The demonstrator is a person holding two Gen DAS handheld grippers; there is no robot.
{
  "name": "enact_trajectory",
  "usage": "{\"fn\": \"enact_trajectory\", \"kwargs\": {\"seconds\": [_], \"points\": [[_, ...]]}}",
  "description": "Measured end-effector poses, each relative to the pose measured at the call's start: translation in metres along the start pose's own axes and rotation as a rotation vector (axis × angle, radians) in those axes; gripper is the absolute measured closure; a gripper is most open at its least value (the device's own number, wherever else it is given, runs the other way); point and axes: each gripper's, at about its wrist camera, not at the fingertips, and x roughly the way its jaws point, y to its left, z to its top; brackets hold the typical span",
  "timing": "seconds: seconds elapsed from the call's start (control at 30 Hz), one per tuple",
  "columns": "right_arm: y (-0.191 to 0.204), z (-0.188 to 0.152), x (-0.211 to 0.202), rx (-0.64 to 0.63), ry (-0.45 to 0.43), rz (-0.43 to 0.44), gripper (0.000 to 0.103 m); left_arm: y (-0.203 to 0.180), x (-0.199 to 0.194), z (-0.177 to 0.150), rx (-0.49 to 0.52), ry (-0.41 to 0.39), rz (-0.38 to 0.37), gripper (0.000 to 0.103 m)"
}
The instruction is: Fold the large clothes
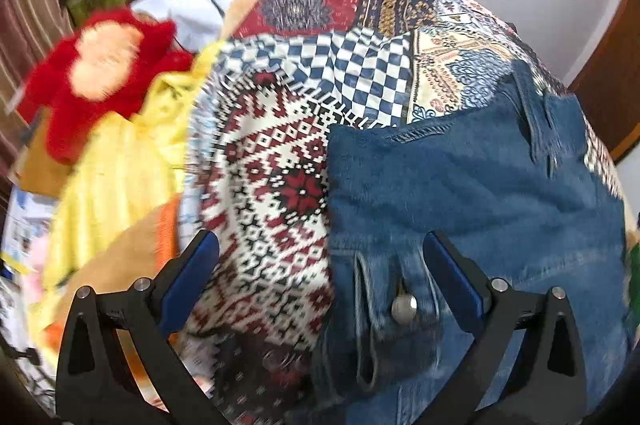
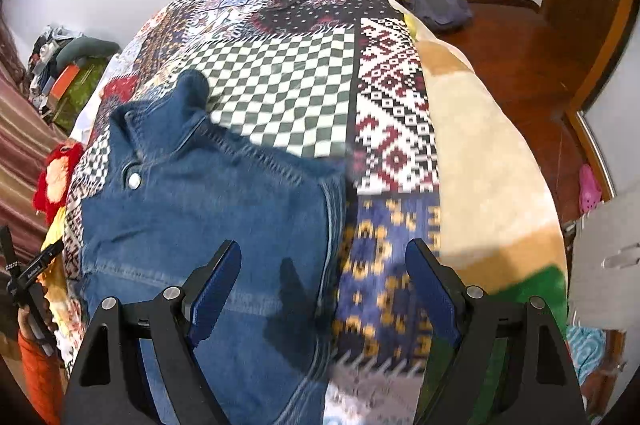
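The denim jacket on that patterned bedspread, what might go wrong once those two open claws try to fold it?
1. The left gripper straddles the denim jacket's edge by the metal button; it might pinch the patchwork bedspread too.
2. The right gripper also spans denim and bedspread, so it could lift both.
3. The collar lies crumpled; folding now may trap wrinkles.

The jeans [image 2: 208, 209] lie on the quilt [image 2: 280, 89], which covers the bed; a toy [image 1: 104, 73] sits to their left.
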Motion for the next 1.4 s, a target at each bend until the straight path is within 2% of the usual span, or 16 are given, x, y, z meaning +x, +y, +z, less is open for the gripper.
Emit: {"fn": "enact_trajectory", "kwargs": {"seconds": [0.1, 0.23, 0.27, 0.37, 0.43, 0.5, 0.53, 0.57, 0.6, 0.73, 0.77, 0.9, 1.2, 1.3, 1.4], "points": [[-0.003, 0.009, 0.021, 0.006, 0.042, 0.024, 0.025, -0.001, 0.027, 0.005, -0.017, 0.061, -0.031, 0.000], [-0.002, 0.011, 0.052, 0.000, 0.101, 0.033, 0.044, -0.012, 0.056, 0.008, 0.031, 0.109, -0.060, 0.001], [-0.002, 0.011, 0.059, 0.001, 0.112, 0.040, 0.048, -0.013, 0.061, 0.009, 0.034, 0.114, -0.063, 0.004], [-0.001, 0.010, 0.064, 0.007, 0.081, 0.052, 0.053, -0.018, 0.077, 0.013, 0.030, 0.134, -0.074, 0.009], [0.000, 0.012, 0.065, 0.017, 0.050, 0.054, 0.063, -0.020, 0.081, 0.016, 0.022, 0.123, -0.084, 0.012], [0.001, 0.014, 0.069, 0.018, 0.039, 0.050, 0.072, -0.022, 0.081, 0.020, 0.012, 0.108, -0.107, 0.021], [0.002, 0.015, 0.071, 0.006, 0.031, 0.044, 0.080, -0.023, 0.081, 0.021, 0.004, 0.105, -0.126, 0.034], [0.004, 0.016, 0.071, -0.007, 0.027, 0.038, 0.082, -0.023, 0.082, 0.022, -0.007, 0.106, -0.145, 0.042], [0.005, 0.017, 0.071, -0.016, 0.025, 0.034, 0.084, -0.024, 0.082, 0.023, -0.016, 0.101, -0.141, 0.045], [0.017, 0.025, 0.063, -0.086, -0.029, 0.005, 0.091, -0.027, 0.079, 0.031, 0.013, 0.082, -0.103, 0.084], [0.021, 0.027, 0.061, -0.104, -0.043, -0.005, 0.091, -0.027, 0.079, 0.033, 0.016, 0.081, -0.108, 0.087], [0.040, 0.049, 0.049, -0.168, -0.108, -0.038, 0.092, -0.029, 0.066, 0.042, 0.045, 0.041, -0.071, 0.092], [0.081, 0.119, 0.029, -0.267, -0.223, -0.085, 0.093, -0.029, 0.025, 0.068, 0.095, -0.092, -0.014, 0.092], [0.091, 0.135, 0.043, -0.293, -0.217, -0.128, 0.093, -0.034, 0.033, 0.078, 0.123, -0.094, 0.038, 0.092], [0.086, 0.138, 0.070, -0.294, -0.171, -0.166, 0.093, -0.030, 0.051, 0.081, 0.107, -0.062, 0.050, 0.092]]}}
